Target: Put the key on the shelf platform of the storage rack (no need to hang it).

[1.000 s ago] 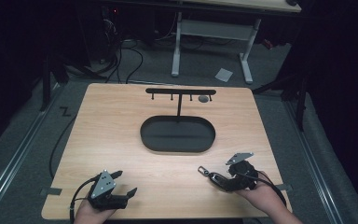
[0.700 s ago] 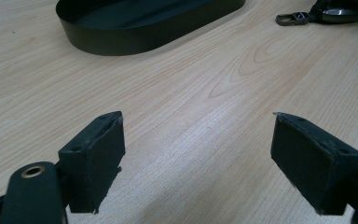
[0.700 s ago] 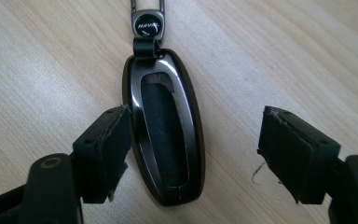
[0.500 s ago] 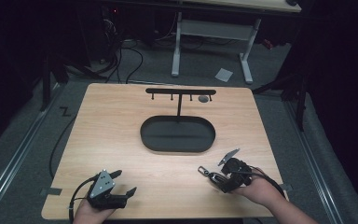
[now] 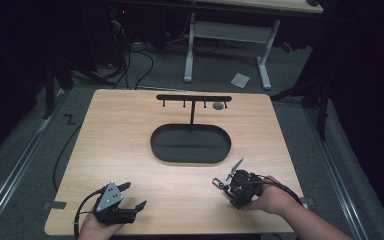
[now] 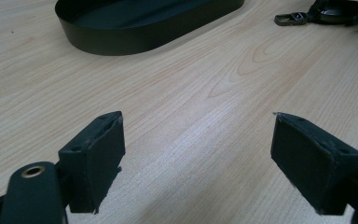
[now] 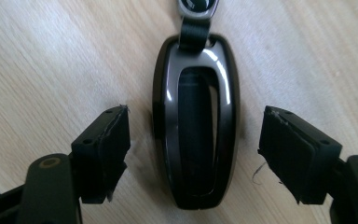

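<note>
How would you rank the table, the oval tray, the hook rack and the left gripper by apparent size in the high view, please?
1. Table, by far the largest.
2. Oval tray.
3. Hook rack, long but thin.
4. Left gripper; nearer the camera, so its place below the rack is unsure.

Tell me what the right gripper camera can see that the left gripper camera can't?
Right gripper view alone: a close look down on the shiny dark key fob, lying on the wood between that gripper's open jaws, not touched, with a strap at its top end. Left gripper view alone: the black oval tray farther off, and bare wood between its own open jaws. Both share the light wooden table; the left gripper view also catches the key fob's clip far away.
</note>
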